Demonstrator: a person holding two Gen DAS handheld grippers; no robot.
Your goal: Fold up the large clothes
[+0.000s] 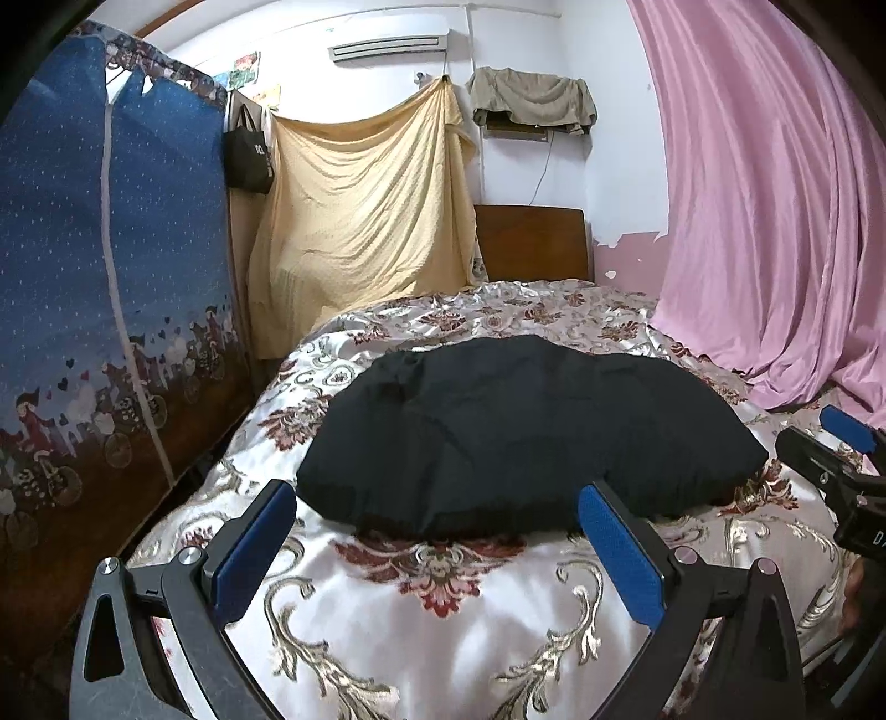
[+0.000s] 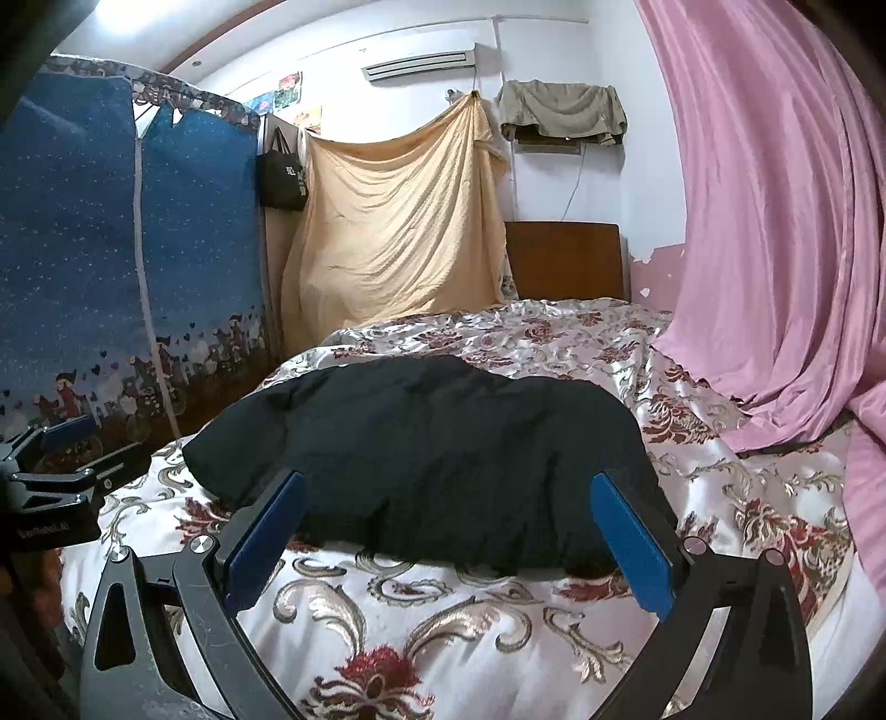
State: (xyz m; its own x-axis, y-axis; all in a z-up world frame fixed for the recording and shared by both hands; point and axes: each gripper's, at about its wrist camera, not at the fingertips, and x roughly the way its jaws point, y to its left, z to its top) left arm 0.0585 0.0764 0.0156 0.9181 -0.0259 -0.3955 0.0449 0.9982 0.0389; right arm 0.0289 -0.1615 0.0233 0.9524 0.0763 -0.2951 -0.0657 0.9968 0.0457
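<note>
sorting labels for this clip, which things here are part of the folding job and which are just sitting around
Job:
black garment on the bedspread
left claw, open
right claw, open

Just there:
pink curtain
yellow sheet
black bag
blue wardrobe
air conditioner

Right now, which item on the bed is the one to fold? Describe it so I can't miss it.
Start at the bed with its shiny floral cover, wooden headboard at the far end. Mid-bed, just ahead of both open grippers, lies the black garment, a rumpled mound. It is the only plain dark thing there; everything around it is patterned satin.
</note>
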